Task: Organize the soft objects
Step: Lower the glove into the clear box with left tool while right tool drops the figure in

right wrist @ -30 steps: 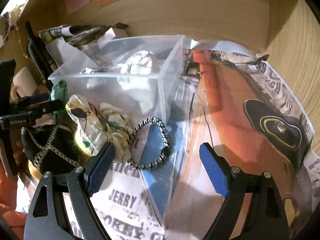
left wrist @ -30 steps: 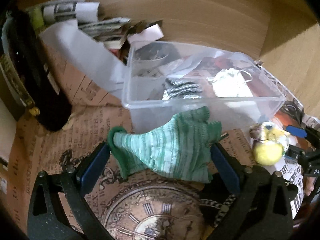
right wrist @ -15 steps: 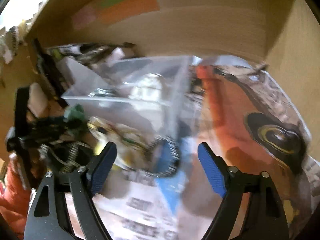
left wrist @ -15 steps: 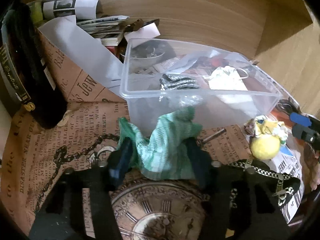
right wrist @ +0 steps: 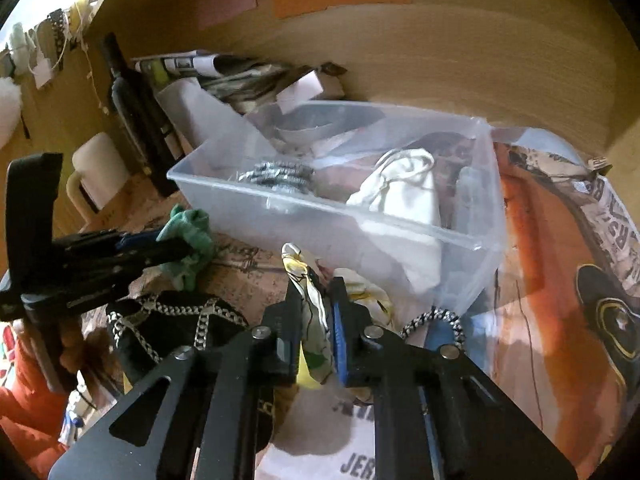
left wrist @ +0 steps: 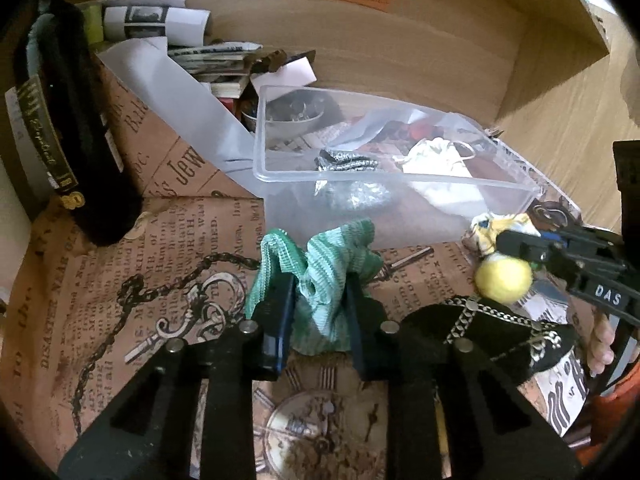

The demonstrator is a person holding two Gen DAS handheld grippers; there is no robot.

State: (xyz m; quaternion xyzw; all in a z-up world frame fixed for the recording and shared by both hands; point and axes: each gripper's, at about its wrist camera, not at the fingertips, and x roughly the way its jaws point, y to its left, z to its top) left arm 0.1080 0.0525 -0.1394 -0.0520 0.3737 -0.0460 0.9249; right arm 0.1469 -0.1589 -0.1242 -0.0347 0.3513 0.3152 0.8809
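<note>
My left gripper (left wrist: 318, 300) is shut on a green knitted sock (left wrist: 324, 264), bunched between its jaws just in front of the clear plastic bin (left wrist: 280, 184). The sock also shows in the right wrist view (right wrist: 190, 236). My right gripper (right wrist: 316, 320) is shut on a yellow and white patterned cloth (right wrist: 312, 312), near the bin's front wall (right wrist: 320, 236). In the left wrist view that cloth (left wrist: 502, 268) shows with a yellow ball-like end. The bin holds a white drawstring pouch (right wrist: 404, 192) and a black-and-white braided item (right wrist: 280, 174).
A black pouch with chain straps (left wrist: 492, 336) lies between the grippers. A dark bottle (left wrist: 68, 148) stands at the left. Papers and books (left wrist: 216, 64) are piled behind the bin. A braided bracelet (right wrist: 436, 322) lies by the bin's corner. Wooden walls close the back and right.
My left gripper closed on the green sock, bunching it up. My right gripper moved left and closed on the patterned cloth.
</note>
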